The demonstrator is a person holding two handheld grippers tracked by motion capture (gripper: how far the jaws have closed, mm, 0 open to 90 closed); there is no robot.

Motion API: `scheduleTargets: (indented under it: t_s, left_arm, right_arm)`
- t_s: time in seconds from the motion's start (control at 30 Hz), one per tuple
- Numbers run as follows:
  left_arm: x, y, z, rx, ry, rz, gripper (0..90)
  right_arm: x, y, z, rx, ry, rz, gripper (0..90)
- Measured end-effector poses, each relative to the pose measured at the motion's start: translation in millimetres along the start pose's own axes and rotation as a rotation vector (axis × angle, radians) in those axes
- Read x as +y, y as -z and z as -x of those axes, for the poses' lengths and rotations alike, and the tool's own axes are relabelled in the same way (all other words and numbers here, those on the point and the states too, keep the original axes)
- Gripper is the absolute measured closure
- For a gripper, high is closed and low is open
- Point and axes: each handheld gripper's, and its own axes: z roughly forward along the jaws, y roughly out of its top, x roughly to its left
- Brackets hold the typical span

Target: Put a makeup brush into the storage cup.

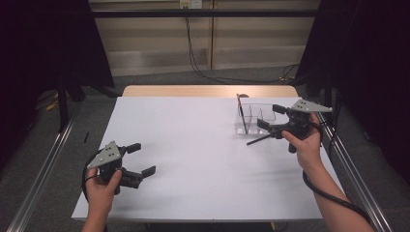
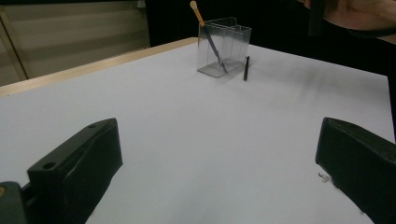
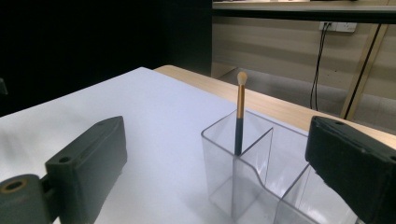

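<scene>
Right tool point(image 1: 271, 119), at right of frame, has its jaws wide w/ nothing between, just beside the clear organizer point(image 1: 251, 118) w/ brush point(image 1: 240, 110). Black pen point(image 1: 258, 139) lies on table point(image 1: 193, 159) below it. Left tool point(image 1: 141, 158), lower left, gapes w/ no grip.

1. White table top point(image 1: 193, 159), wooden edge at 12 o'clock.
2. Black cables point(image 1: 193, 53) down the far wall from a socket point(image 1: 190, 4).
3. Metal rails point(image 1: 43, 169) at 9 and 3 o'clock.

We see a lab or test room: a bare white tabletop point(image 1: 193, 159) inside a metal rail frame point(image 1: 41, 169), black curtains point(image 1: 43, 43) at both sides, cables point(image 1: 198, 63) trailing from a wall socket point(image 1: 189, 4).
</scene>
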Motion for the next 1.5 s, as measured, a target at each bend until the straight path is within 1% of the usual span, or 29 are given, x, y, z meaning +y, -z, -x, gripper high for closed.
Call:
scheduleTargets:
  t_s: [0.17, 0.3, 0.4, 0.5, 0.67, 0.73, 1.13, 1.27, 1.33, 1.5]
  left_arm:
    - [0.0, -0.2, 0.3, 0.002, 0.0, 0.0, 0.3]
    - [0.5, 0.2, 0.3, 0.003, -0.003, 0.002, 0.3]
    - [0.4, 0.2, 0.9, 0.004, -0.002, 0.002, 0.3]
    - [0.3, -0.1, 1.3, 0.007, 0.0, 0.001, 0.3]
    - [0.4, 0.3, 2.0, 0.008, -0.001, 0.003, 0.3]
    - [-0.2, 0.0, 1.9, 0.009, 0.004, 0.002, 0.3]
    - [-0.6, -0.8, 2.6, 0.016, -0.001, -0.001, 0.3]
    - [-1.0, 0.7, 3.1, 0.021, -0.003, -0.004, 0.3]
    - [-1.3, 1.6, 3.5, 0.021, 0.002, 0.001, 0.3]
    - [-1.7, 4.4, 3.8, 0.03, -0.001, 0.001, 0.3]
  right_arm:
    - [-6.1, 7.1, -2.0, 0.006, -0.005, -0.001, 3.6]
    - [-9.8, 13.3, -3.9, 0.009, 0.006, -0.006, 2.1]
    - [-12.2, 18.1, -4.9, 0.019, 0.003, 0.002, 1.8]
    - [-15.2, 22.3, -5.5, 0.018, -0.001, 0.007, 1.7]
    - [-21.7, 29.0, -8.5, 0.021, 0.002, -0.007, 1.3]
    - [-24.6, 31.7, -10.0, 0.02, 0.012, -0.013, 0.8]
    - [-40.5, 50.2, -14.6, 0.018, -0.001, -0.012, 1.0]
    - [-46.0, 55.5, -16.4, 0.015, -0.006, -0.015, 1.1]
    - [-48.8, 57.5, -17.4, 0.019, -0.01, -0.017, 1.1]
    - [-54.5, 62.6, -21.7, 0.024, -0.013, -0.019, 1.3]
